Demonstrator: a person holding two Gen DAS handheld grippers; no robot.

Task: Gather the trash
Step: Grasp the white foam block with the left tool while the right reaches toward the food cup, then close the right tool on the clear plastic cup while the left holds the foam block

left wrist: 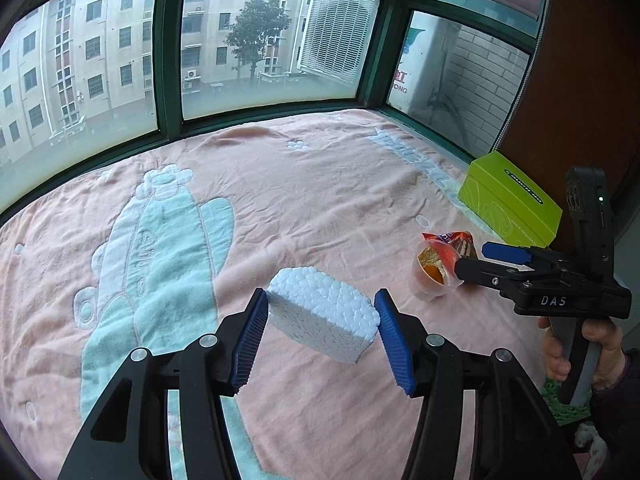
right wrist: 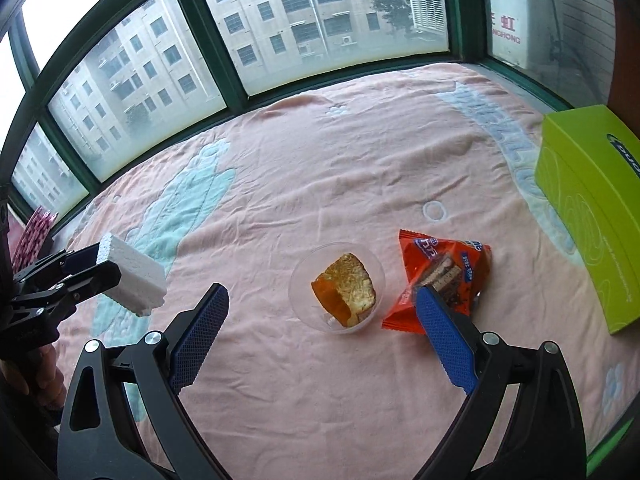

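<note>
A white foam block [left wrist: 324,316] hangs above the pink blanket [left wrist: 320,184], and my left gripper [left wrist: 322,300] is shut on its two ends. The right wrist view shows that block [right wrist: 134,276] in the left gripper [right wrist: 94,264] at the left edge. A clear plastic cup [right wrist: 300,280] with a piece of cake [right wrist: 346,288] in it stands on the blanket, with an orange snack wrapper [right wrist: 444,264] beside it. My right gripper [right wrist: 320,294] hovers open over the cup, its right finger over the wrapper's edge. In the left wrist view the right gripper [left wrist: 472,259] sits beside the cup [left wrist: 424,292] and wrapper [left wrist: 450,237].
A lime-green box [right wrist: 592,208] lies at the blanket's right edge by a brown wall and also shows as the green box [left wrist: 512,200]. Green-framed windows [left wrist: 168,60] run along the far side. A hand [left wrist: 600,340] grips the right gripper's handle. A pink patterned object [right wrist: 34,232] lies far left.
</note>
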